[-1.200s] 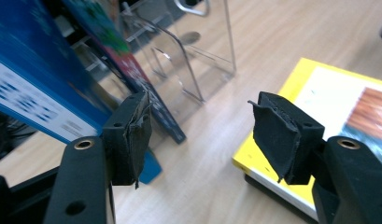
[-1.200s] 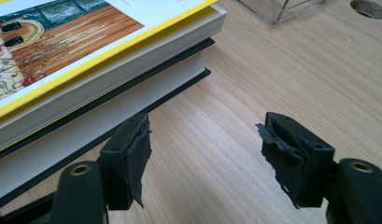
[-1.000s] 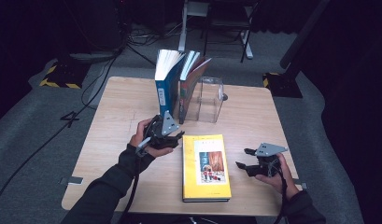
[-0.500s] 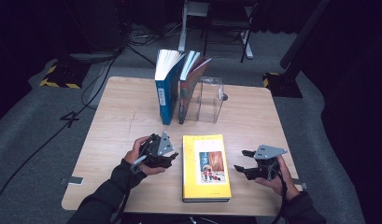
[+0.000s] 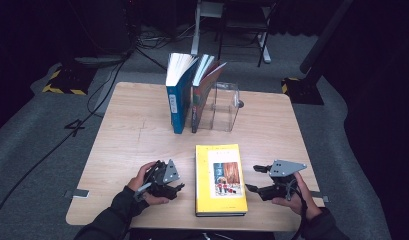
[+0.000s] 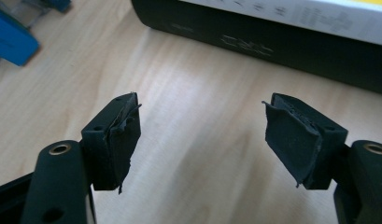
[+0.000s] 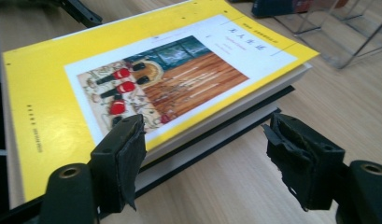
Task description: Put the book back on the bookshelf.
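The yellow book [image 5: 220, 179] looks thick, stiff and heavy, so its side edges are best gripped. Left gripper [image 5: 178, 181] and right gripper [image 5: 253, 179] are held wide, having just been opening, with nothing between them.

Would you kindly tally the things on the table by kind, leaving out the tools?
Upright books: 2 (blue, dark)
Flat books: 2, it seems (yellow on a black one)
Clear stand: 1
Total: 5
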A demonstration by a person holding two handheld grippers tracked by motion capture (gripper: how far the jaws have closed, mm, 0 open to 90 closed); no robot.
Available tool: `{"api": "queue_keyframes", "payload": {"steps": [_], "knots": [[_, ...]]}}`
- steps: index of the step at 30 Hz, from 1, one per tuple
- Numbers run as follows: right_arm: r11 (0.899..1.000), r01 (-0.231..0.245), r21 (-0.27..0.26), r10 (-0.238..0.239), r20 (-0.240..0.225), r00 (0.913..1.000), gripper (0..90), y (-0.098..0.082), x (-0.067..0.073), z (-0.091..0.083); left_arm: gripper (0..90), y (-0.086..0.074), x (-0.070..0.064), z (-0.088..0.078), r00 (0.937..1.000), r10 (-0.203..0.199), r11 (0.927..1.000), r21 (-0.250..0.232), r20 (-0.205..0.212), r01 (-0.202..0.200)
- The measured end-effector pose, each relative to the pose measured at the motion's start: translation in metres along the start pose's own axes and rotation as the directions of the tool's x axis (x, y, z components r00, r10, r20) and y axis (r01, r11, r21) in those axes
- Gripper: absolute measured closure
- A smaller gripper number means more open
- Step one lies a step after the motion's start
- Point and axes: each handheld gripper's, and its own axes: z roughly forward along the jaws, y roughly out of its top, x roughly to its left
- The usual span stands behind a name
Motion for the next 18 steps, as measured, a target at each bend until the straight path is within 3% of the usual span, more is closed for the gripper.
{"api": "queue_keyframes", "payload": {"steps": [4, 8, 11, 15, 18], "knots": [[1.0, 0.01, 0.023, -0.01, -0.021, 0.9997, 26.7, 0.002, 0.007, 0.004, 26.5, -0.008, -0.008, -0.005, 0.9982, -0.018, 0.9993, -0.032, 0.058, 0.019], [0.999, 0.008, 0.043, -0.006, -0.045, 0.999, 25.4, 0.005, 0.014, 0.01, 25.9, -0.017, -0.016, -0.002, 0.9951, -0.012, 0.9999, -0.01, 0.098, 0.013], [0.998, 0.006, 0.061, -0.002, -0.069, 0.9976, 25.5, 0.006, 0.018, 0.013, 25.5, -0.021, -0.023, 0.0, 0.9946, -0.008, 0.9999, 0.007, 0.103, 0.008], [0.995, 0.001, 0.095, 0.012, -0.13, 0.9915, 26.0, 0.005, 0.021, 0.018, 25.4, -0.02, -0.033, 0.002, 0.9891, -0.022, 0.9997, -0.011, 0.145, 0.024], [0.991, -0.034, 0.13, 0.055, -0.158, 0.9859, 22.9, 0.003, 0.018, 0.022, 23.9, -0.021, -0.033, 0.006, 0.9837, -0.044, 0.9985, -0.026, 0.174, 0.049]]}}
